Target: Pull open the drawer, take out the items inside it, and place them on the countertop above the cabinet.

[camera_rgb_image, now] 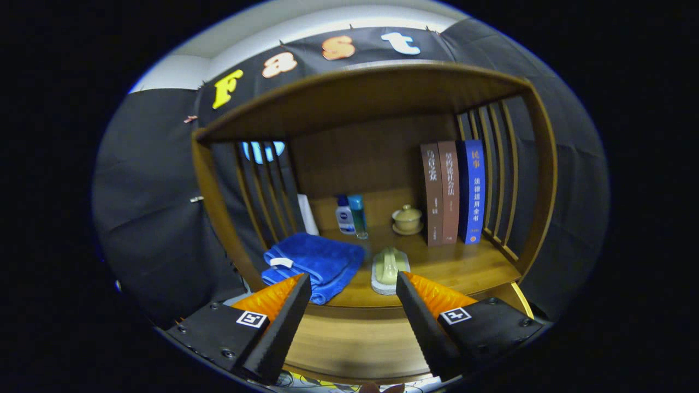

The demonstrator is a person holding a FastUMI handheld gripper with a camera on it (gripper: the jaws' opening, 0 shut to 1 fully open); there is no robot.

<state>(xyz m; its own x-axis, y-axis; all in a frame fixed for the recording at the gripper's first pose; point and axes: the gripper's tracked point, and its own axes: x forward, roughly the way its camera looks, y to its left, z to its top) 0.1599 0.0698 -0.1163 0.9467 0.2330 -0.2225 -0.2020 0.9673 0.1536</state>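
My gripper (354,284) is open, its two fingers spread wide with nothing between them. It hovers in front of a wooden cabinet, at the front edge of the countertop (464,267). Just beyond the fingers on that countertop lie a folded blue towel (314,262) on the left and a pale green brush-like item (389,268) on a white base on the right. Below the fingers runs the wooden drawer front (355,341); whether it is pulled out I cannot tell.
At the back of the shelf stand two small bottles (352,215), a lidded pale cup on a saucer (407,219) and three upright books (453,191). Slatted wooden sides and a wooden top board (360,90) enclose the countertop space.
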